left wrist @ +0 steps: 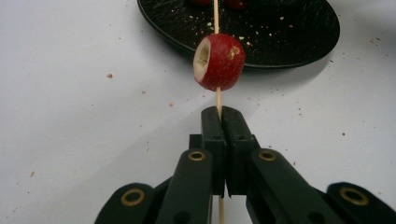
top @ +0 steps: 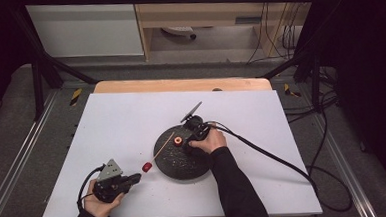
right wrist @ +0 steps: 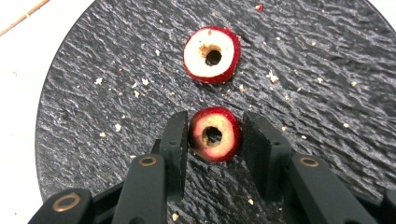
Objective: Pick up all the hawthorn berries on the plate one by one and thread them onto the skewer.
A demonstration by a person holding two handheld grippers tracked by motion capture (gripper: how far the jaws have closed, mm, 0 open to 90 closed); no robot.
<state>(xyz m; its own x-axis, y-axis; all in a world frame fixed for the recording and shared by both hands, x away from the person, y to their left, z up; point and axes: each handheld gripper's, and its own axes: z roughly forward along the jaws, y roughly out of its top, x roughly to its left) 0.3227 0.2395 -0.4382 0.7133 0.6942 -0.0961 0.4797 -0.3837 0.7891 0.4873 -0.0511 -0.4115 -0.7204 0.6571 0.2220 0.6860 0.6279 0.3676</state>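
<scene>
1. Black and round, the slate plate (top: 179, 157) lies on the white bench (top: 121, 122) in the high view, right of centre. One cored red fruit (top: 177, 140) sits in the plate's upper part. The wooden skewer (top: 163, 145) runs on a slant from the left gripper (top: 134, 178), off the plate's lower left edge, up across the plate's left rim. A skewered fruit (top: 147, 166) hangs on it just outside that rim. The right gripper (top: 189, 146) is over the plate beside the cored fruit. Left of the plate and beyond it, much bare white surface lies open.

2. In the left gripper view, the left gripper (left wrist: 219, 114) is clenched on the skewer (left wrist: 217, 98). The stick points straight ahead towards the plate (left wrist: 289, 37), its long axis in line with the jaws. The skewered fruit (left wrist: 219, 61) sits just ahead of the jaws, short of the plate's near rim.

3. In the right gripper view, the plate (right wrist: 327, 79) holds two cored fruits and scattered crumbs. The right gripper (right wrist: 215, 135) grasps the near fruit (right wrist: 215, 134) at the sides, hole upward. The far fruit (right wrist: 212, 54) lies apart, nearer the plate's middle. The skewer's tip (right wrist: 23, 17) shows beyond the plate's rim.
</scene>
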